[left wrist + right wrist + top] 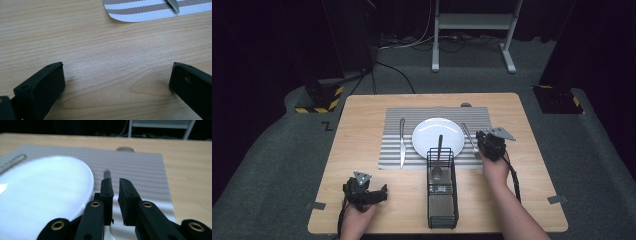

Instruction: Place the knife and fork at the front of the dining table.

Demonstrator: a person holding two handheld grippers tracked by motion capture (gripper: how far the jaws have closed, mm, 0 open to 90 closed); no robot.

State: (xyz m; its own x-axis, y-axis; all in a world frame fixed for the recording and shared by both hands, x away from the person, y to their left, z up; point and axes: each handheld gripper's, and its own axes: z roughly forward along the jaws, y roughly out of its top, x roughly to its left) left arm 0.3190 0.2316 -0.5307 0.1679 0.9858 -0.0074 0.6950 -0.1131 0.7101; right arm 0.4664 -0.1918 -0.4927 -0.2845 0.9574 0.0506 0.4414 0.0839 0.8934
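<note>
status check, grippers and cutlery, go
Right gripper nearly shut around silver fork beside white plate. Left gripper open over bare wooden table. Nothing in the way.

Wooden table [362, 130], light colour, stands on grey floor. Directly on table: striped mat [393, 150] at far middle, black wire basket [442, 200] at near middle, touching near edge of mat. Small dark round thing [466, 105] just behind mat, not clear what. Grey tape pieces [316, 205] at both near corners.
</note>
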